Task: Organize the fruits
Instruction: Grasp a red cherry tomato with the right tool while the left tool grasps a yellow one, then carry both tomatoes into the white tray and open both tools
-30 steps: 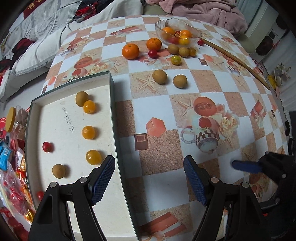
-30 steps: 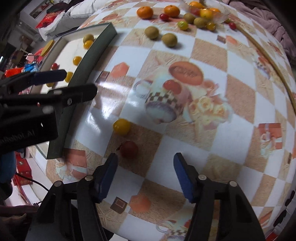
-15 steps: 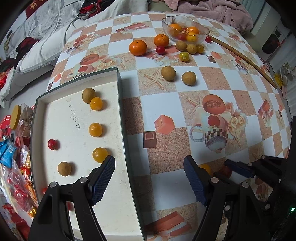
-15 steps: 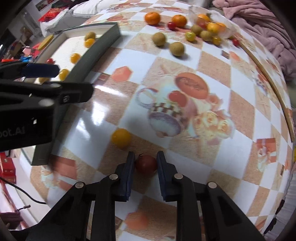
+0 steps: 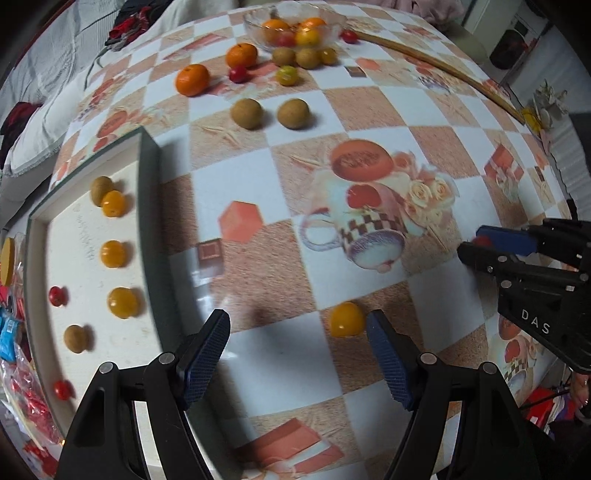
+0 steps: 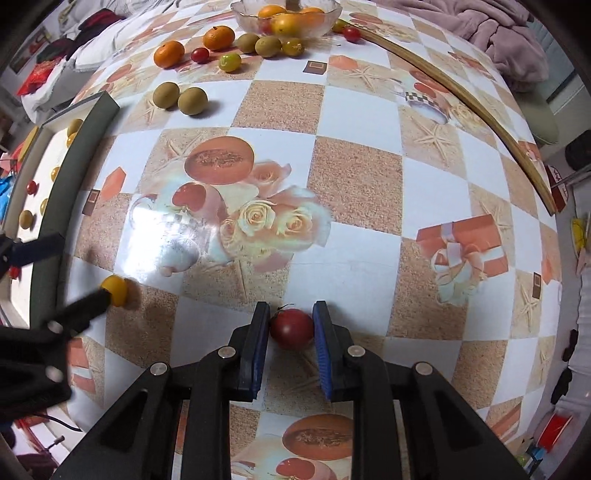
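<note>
My right gripper (image 6: 290, 328) is shut on a red tomato (image 6: 291, 328) just above the table; it also shows at the right of the left wrist view (image 5: 484, 243). My left gripper (image 5: 297, 332) is open, its right finger close beside a yellow tomato (image 5: 346, 319) on the table, which the right wrist view (image 6: 115, 290) shows too. A white tray with a dark rim (image 5: 147, 206) at the left holds several yellow, brown and red fruits. A glass bowl (image 5: 295, 26) of fruit stands at the far edge.
Loose oranges (image 5: 192, 79), brown fruits (image 5: 246, 113), a red tomato (image 5: 238, 74) and a green-yellow one (image 5: 287, 75) lie near the bowl. A wooden strip (image 6: 461, 96) runs along the table's right side. Snack bags (image 5: 11, 332) lie left of the tray.
My right gripper closed on the red tomato and lifted it slightly. My left gripper moved right from over the tray to beside the yellow tomato.
</note>
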Demonstrator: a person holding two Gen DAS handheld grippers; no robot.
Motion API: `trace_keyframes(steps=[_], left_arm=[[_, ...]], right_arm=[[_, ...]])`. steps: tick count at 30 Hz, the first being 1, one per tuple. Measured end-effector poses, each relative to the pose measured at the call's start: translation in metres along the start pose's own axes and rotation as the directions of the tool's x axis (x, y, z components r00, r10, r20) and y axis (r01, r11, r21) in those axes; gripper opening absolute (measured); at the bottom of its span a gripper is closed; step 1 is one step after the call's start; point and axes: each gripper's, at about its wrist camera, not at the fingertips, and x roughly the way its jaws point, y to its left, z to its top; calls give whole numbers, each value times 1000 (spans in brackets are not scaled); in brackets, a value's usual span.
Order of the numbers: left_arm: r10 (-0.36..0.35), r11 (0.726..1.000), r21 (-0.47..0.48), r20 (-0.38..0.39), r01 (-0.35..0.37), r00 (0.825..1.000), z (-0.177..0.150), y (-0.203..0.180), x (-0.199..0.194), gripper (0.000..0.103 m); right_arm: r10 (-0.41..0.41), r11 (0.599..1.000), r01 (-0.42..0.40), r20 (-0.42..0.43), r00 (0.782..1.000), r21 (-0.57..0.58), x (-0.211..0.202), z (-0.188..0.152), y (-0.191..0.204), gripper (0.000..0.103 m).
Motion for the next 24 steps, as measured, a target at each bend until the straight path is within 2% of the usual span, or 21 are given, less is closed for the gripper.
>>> trace_keyframes(steps=[5, 7, 8, 9, 10, 11, 13, 16, 20, 24], left_arm=[[17, 1000, -4, -19, -17, 1000, 4, -12, 11, 75], [20, 1000, -10, -44, -20, 999, 4, -14, 16, 51], [20, 1000, -13, -35, -20, 999, 4, -15, 15, 49], [14, 1000, -14, -34, -14, 999, 4, -16, 14, 39], [4, 1000, -7, -30, -4, 1000, 4, -19, 13, 24], [0, 1000, 5, -32, 0, 999, 5, -21, 13, 21], [-9, 1000, 1, -37, 9, 999, 6, -24, 12, 21], [-74, 995, -76, -49, 70, 996, 8, -11, 8, 21], [-117, 984, -140, -41, 110, 992, 8, 3, -1, 21], [-131, 978, -167, -26, 125, 991, 5, 13, -14, 21]], right_arm=[[2, 1000, -2, -1, 1000, 0, 2, 5, 4, 26], [6, 1000, -5, -4, 1000, 2, 3, 5, 3, 26], [6, 1000, -6, -6, 1000, 1, 3, 5, 1, 26], [8, 1000, -8, -8, 1000, 1, 3, 7, -2, 26], [11, 1000, -11, -11, 1000, 3, 3, 9, -4, 26], [19, 1000, -19, -14, 1000, 7, 3, 10, -6, 26], [48, 998, -47, -22, 999, 31, 5, 12, -13, 26], [104, 991, -101, -29, 994, 86, 6, 15, -27, 26], [132, 982, -127, -28, 991, 137, 0, 18, -44, 26], [137, 982, -133, -25, 990, 134, -11, 22, -47, 26]])
